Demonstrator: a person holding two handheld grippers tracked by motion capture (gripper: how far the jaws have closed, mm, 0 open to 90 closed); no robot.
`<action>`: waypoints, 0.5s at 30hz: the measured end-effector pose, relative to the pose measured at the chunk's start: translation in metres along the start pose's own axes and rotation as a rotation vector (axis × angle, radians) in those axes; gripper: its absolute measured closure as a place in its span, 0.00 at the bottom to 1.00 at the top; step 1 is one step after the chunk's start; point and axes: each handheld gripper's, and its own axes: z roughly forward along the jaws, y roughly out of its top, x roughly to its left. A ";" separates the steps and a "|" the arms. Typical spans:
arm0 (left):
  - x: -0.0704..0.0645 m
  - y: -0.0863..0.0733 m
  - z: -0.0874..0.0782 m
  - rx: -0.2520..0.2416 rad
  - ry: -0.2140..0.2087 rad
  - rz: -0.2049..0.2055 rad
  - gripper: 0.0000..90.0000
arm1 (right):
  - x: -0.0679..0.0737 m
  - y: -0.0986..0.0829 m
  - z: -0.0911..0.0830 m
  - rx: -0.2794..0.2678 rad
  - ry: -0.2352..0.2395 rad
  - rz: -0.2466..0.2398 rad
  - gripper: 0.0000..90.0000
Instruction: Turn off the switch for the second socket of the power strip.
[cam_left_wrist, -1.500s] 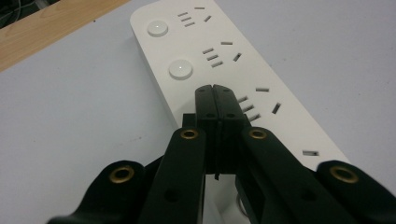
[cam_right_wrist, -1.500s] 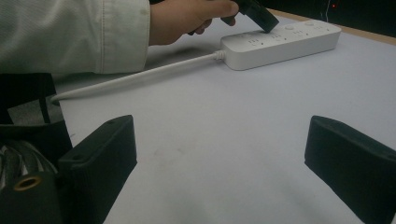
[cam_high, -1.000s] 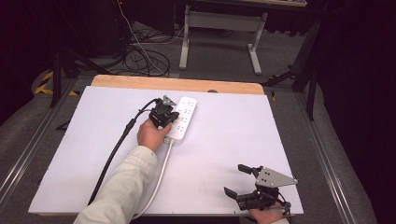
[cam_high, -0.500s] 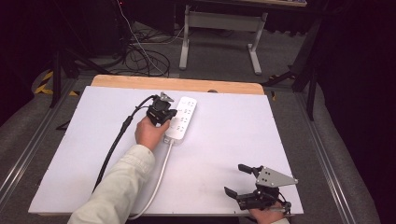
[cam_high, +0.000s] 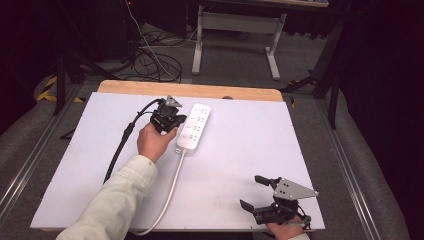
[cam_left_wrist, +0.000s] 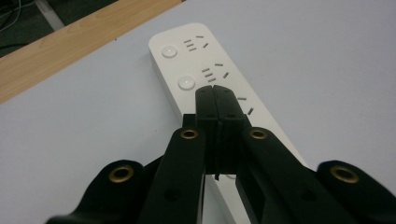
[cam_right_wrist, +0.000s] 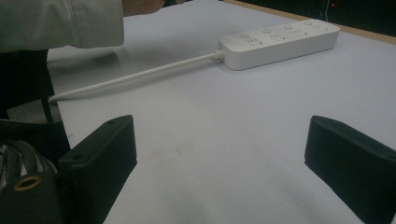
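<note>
Left gripper view puts our left gripper (cam_left_wrist: 215, 93), jaws pressed together into one blunt tip, over the power strip (cam_left_wrist: 196, 60) mid-table, likely to press a switch; our right gripper (cam_high: 261, 192) waits spread wide, well apart.

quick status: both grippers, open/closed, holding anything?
Left gripper: closed, nothing between the jaws, tips over the power strip by its round buttons.
Right gripper: open, jaws wide apart, holding nothing, above the table.
</note>
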 end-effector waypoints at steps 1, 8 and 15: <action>-0.001 0.001 -0.002 -0.007 -0.007 -0.006 1.00 | 0.000 0.000 0.000 0.000 0.000 0.000 0.11; -0.003 0.003 -0.014 -0.015 -0.013 -0.009 1.00 | 0.001 0.000 0.001 0.003 0.002 -0.003 0.11; -0.005 0.003 -0.023 -0.046 -0.021 0.002 0.85 | 0.001 0.001 0.001 0.004 0.000 -0.006 0.11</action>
